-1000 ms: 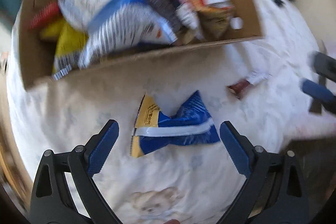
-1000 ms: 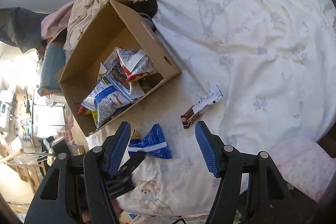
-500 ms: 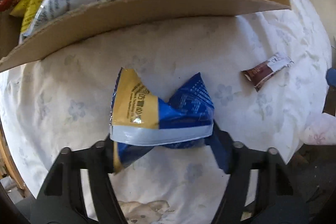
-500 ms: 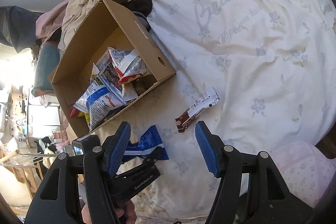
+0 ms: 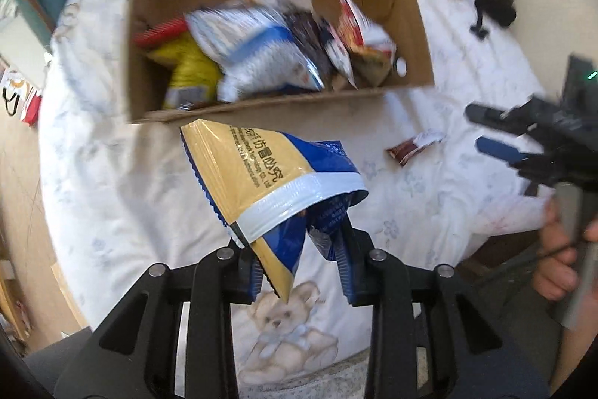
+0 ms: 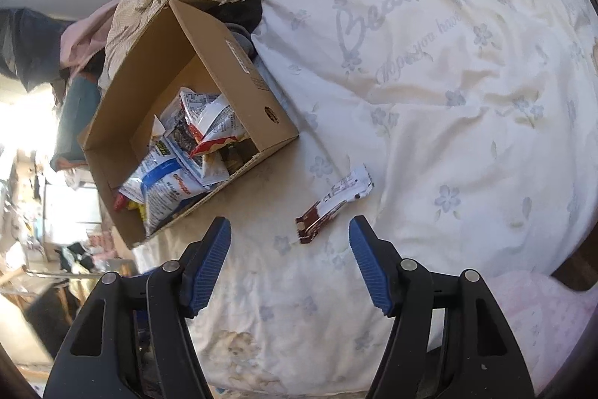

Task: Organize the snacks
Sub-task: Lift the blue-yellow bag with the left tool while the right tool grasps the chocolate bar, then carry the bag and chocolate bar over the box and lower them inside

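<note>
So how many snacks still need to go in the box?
Several packets already lie in the cardboard box. The left gripper has just been closing and now pinches the blue and yellow snack bag, lifted off the bed. One brown and white bar still lies on the sheet, just ahead of the open right gripper.

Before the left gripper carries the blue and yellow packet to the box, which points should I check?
1. Left gripper jaws, just closing, pinch the blue and yellow packet: ok.
2. Packet lifted off the bedsheet: ok.
3. Cardboard box open on top, room inside: ok.
4. Grip firmness, only the packet's lower end is pinched: cannot tell.
5. Right gripper open and empty, brown snack bar ahead on the sheet: ok.
</note>
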A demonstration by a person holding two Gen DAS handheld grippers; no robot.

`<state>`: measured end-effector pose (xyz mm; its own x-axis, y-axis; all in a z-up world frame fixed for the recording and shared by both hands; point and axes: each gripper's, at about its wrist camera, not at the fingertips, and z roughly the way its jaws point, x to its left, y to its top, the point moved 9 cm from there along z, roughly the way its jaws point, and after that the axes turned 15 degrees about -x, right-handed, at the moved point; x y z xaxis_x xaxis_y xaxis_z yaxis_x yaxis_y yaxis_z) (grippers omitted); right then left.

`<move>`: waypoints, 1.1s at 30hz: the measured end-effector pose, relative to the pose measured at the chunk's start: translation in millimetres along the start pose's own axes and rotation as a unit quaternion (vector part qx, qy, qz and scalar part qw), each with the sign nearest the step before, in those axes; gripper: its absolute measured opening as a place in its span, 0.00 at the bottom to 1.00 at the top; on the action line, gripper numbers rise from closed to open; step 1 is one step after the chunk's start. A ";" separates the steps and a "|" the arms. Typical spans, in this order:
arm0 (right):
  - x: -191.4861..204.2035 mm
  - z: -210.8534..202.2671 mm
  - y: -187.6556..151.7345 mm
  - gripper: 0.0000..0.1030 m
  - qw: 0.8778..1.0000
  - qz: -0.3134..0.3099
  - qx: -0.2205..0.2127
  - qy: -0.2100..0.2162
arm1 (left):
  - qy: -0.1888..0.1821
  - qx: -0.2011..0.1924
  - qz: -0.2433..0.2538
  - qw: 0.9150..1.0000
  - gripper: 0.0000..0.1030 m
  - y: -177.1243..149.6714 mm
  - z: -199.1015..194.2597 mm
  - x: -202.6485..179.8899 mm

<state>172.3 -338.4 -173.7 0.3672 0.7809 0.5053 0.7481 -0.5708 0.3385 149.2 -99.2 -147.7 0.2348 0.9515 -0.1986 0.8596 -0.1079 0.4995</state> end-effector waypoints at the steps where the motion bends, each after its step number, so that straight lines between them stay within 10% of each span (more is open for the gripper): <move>1: 0.4 1.5 1.1 0.77 1.000 -0.017 -0.005 -0.005 | 0.003 -0.008 -0.003 1.000 0.27 4.1 -4.7 1.8; 8: -20.3 31.4 -15.0 0.80 0.998 0.037 0.039 -0.019 | 0.018 -0.021 -0.089 0.996 0.27 11.2 -5.6 46.8; 12: -29.4 54.0 -19.0 0.57 0.995 0.077 0.059 -0.034 | 0.013 -0.022 -0.102 0.994 0.27 13.9 0.9 46.2; 19: -33.9 83.9 -16.8 0.54 0.992 0.060 0.065 -0.093 | 0.004 -0.032 -0.095 0.995 0.27 24.4 0.0 40.6; 21: -34.8 89.7 -18.8 0.18 0.991 0.030 0.073 -0.111 | 0.003 -0.032 -0.096 0.995 0.27 26.0 0.2 39.8; 23: -23.6 83.9 -13.3 0.18 0.990 -0.032 0.055 -0.123 | 0.001 -0.030 -0.093 0.995 0.27 26.4 2.4 36.4; 33: -13.8 29.9 -12.5 0.18 0.999 0.003 0.029 -0.034 | 0.010 -0.036 -0.085 0.996 0.27 27.6 7.9 33.0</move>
<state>174.4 -334.4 -208.7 0.4072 0.7943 0.4509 0.7756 -0.5614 0.2886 184.2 -73.0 -147.1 0.0784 0.9601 -0.2685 0.8515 0.0756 0.5188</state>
